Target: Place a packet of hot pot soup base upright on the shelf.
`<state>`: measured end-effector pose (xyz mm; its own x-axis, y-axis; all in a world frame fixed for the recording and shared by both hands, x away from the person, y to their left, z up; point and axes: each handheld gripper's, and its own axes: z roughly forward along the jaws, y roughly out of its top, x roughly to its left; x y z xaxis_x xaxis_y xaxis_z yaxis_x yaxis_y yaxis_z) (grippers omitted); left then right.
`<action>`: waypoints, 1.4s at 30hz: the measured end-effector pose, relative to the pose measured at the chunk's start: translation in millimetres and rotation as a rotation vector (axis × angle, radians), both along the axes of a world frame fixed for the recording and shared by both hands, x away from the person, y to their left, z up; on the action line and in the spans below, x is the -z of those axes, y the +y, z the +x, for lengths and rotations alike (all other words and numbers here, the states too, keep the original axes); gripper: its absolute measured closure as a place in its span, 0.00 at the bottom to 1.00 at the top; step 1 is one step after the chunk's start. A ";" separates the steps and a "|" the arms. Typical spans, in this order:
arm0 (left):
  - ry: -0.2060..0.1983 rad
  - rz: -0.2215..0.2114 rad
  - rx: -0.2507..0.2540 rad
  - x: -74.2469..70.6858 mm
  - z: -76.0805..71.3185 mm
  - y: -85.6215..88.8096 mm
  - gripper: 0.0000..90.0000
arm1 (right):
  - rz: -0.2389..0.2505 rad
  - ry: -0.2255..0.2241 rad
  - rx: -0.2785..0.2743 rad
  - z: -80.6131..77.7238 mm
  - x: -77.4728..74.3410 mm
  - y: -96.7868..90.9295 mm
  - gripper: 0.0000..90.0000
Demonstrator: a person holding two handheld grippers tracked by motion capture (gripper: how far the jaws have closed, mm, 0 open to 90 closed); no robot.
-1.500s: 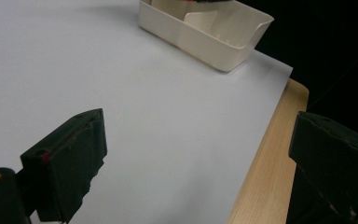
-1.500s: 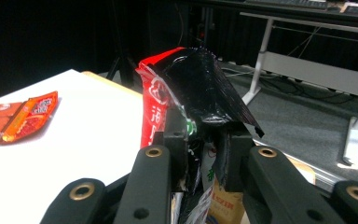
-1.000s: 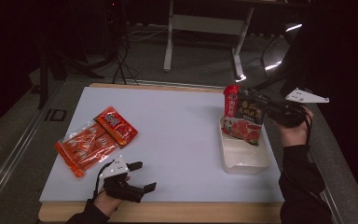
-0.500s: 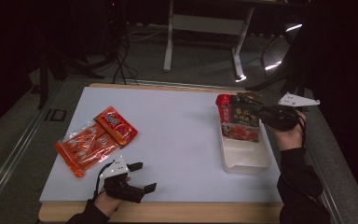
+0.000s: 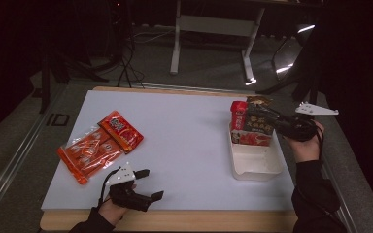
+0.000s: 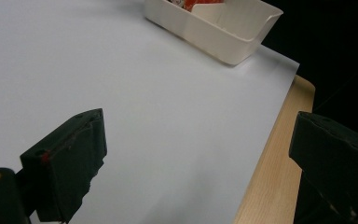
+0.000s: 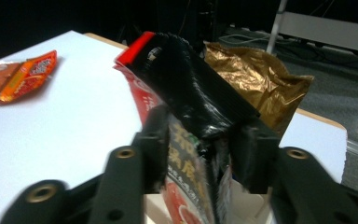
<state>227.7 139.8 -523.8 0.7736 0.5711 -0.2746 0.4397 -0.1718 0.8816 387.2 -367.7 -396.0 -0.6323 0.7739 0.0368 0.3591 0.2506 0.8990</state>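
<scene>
A red and black snack bag (image 5: 250, 127) stands upright in the far end of the white bin (image 5: 255, 167). My right gripper (image 5: 257, 116) reaches in from the right around the bag's top. In the right gripper view the bag (image 7: 186, 93) sits between the two jaws of that gripper (image 7: 200, 149). The jaws have just been opening and no longer squeeze it. A crumpled gold bag (image 7: 256, 84) shows behind. My left gripper (image 5: 151, 183) rests near the table's front edge, open with nothing in it, its jaws (image 6: 196, 154) over bare white tabletop.
Two orange-red snack packets (image 5: 97, 145) lie on the table's left side, just beyond the left gripper. The near part of the bin (image 6: 223, 32) holds nothing. The wooden table edge (image 6: 270, 177) runs close under the left gripper. Dark floor and a stand's legs lie beyond the table.
The right hand has shifted slightly and the snack bag has sunk a little, settling upright in the bin's far end. The left hand and the orange packets have not moved.
</scene>
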 end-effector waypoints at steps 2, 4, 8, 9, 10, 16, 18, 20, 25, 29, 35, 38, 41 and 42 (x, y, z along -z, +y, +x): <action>-0.023 0.031 -0.003 0.2 -0.2 -0.5 0.05 | 0.008 -0.032 -0.006 -5.1 -5.8 -0.3 0.52; -0.007 0.016 -0.004 0.8 0.7 0.5 0.05 | 0.012 -0.054 0.000 -10.3 -13.7 -0.2 0.50; -0.003 0.008 -0.015 0.3 1.2 2.0 0.05 | 0.023 -0.105 -0.001 -21.1 -30.9 2.1 0.43; 0.001 0.004 -0.015 -0.1 1.4 2.1 0.05 | 0.024 -0.121 -0.004 -23.8 -34.7 3.6 0.41; 0.005 -0.001 -0.013 -0.5 1.5 2.4 0.05 | 0.022 -0.129 -0.006 -26.2 -38.3 5.5 0.40; 0.030 0.008 0.016 -2.3 0.7 1.2 0.06 | 0.034 -0.161 -0.039 -41.4 -49.4 23.6 0.37; 0.019 0.017 0.018 -3.2 -0.8 0.0 0.06 | 0.032 -0.164 -0.049 -46.0 -49.4 31.2 0.34; 0.014 0.026 0.030 -4.5 -2.0 -0.8 0.06 | 0.039 -0.153 -0.065 -49.7 -47.8 38.3 0.31; 0.026 0.047 0.027 -5.7 -1.8 -0.9 0.05 | 0.076 -0.120 -0.103 -58.8 -40.7 55.1 0.16; 0.035 0.084 0.013 -4.2 -0.9 -1.2 0.05 | 0.102 -0.074 -0.158 -66.2 -30.5 69.9 0.12; 0.036 0.110 0.020 -4.3 -0.8 -1.3 0.05 | 0.106 -0.038 -0.210 -73.9 -11.6 88.0 0.16; 0.039 0.119 0.024 -3.9 -0.6 -1.6 0.05 | 0.071 -0.030 -0.266 -76.0 -2.2 94.4 0.20; 0.043 0.115 0.034 -3.8 -0.1 -1.3 0.05 | 0.053 -0.027 -0.278 -81.9 2.6 98.7 0.20; 0.044 0.114 0.038 -3.8 0.0 -1.1 0.05 | 0.055 -0.031 -0.280 -84.1 3.5 99.3 0.20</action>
